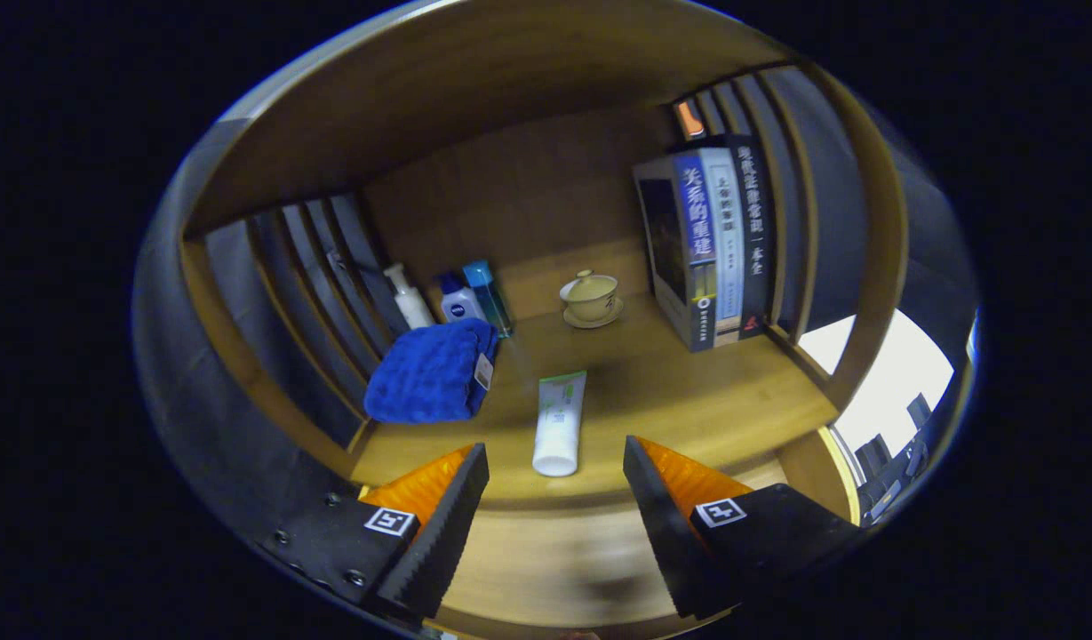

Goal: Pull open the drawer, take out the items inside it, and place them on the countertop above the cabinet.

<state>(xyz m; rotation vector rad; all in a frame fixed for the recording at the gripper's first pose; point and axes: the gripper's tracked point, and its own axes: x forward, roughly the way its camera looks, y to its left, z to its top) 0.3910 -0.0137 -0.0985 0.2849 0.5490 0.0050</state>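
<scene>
Currently looking at the wooden countertop (688, 391) inside the shelf niche, slatted sides left and right. Biggest items on it: row of books (710, 244) upright at the right, folded blue towel (432, 372) at the left. Behind the towel, three bottles (457, 298) by the slats; lidded cup on a saucer (590, 298) near the back wall. White tube (559, 425) lies flat near the front edge, just ahead of the fingers and between their lines, not touched. gripper (554, 520) jaws wide apart, holding nothing. Drawer itself: can't tell, only a blurred wooden surface below the edge. My read: tube looks like a placed item, so at least one transfer done; whether more remain in the drawer is unknown
</scene>
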